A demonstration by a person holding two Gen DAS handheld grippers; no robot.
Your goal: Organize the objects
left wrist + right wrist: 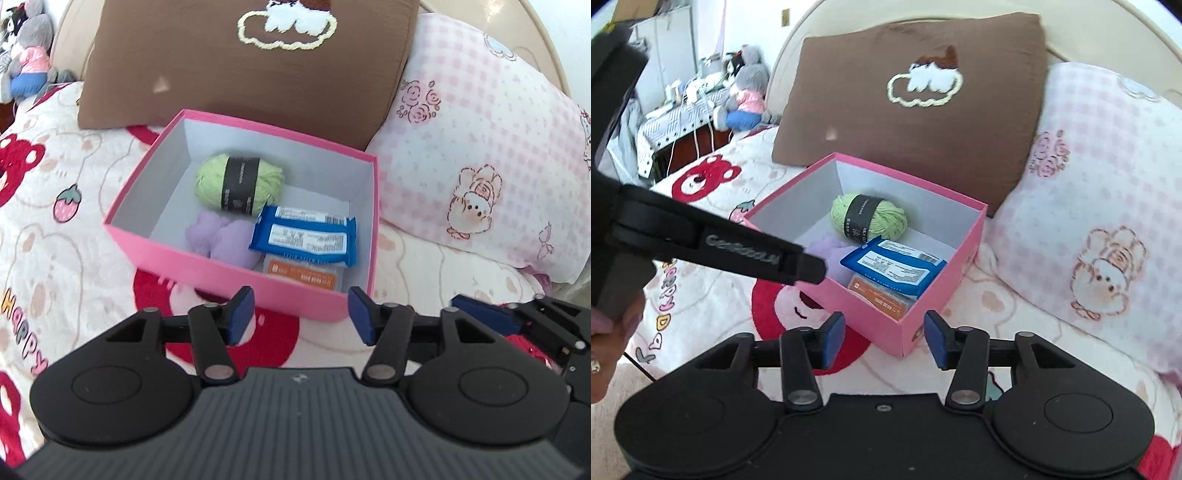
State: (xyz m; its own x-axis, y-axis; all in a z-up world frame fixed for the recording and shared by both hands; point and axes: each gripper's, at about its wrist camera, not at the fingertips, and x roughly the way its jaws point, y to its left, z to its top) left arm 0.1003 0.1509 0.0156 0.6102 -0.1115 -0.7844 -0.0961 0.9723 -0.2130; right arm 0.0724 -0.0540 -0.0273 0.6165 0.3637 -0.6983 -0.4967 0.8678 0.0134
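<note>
Left gripper [301, 314] open, nothing between the jaws; right gripper [884, 339] same, empty. Both sit near the pink box [207, 275], which rests on the bedspread [48, 236]. Inside: green yarn [240, 184] far, purple plush [221, 240] near-left, blue packet [304, 236] on an orange pack [303, 275]. Risk: soft bedding lets a nudged box tip or slide. Brown pillow [251, 74] behind, pink pillow [480, 147] right; cluttered side table [683, 107] far left.
</note>
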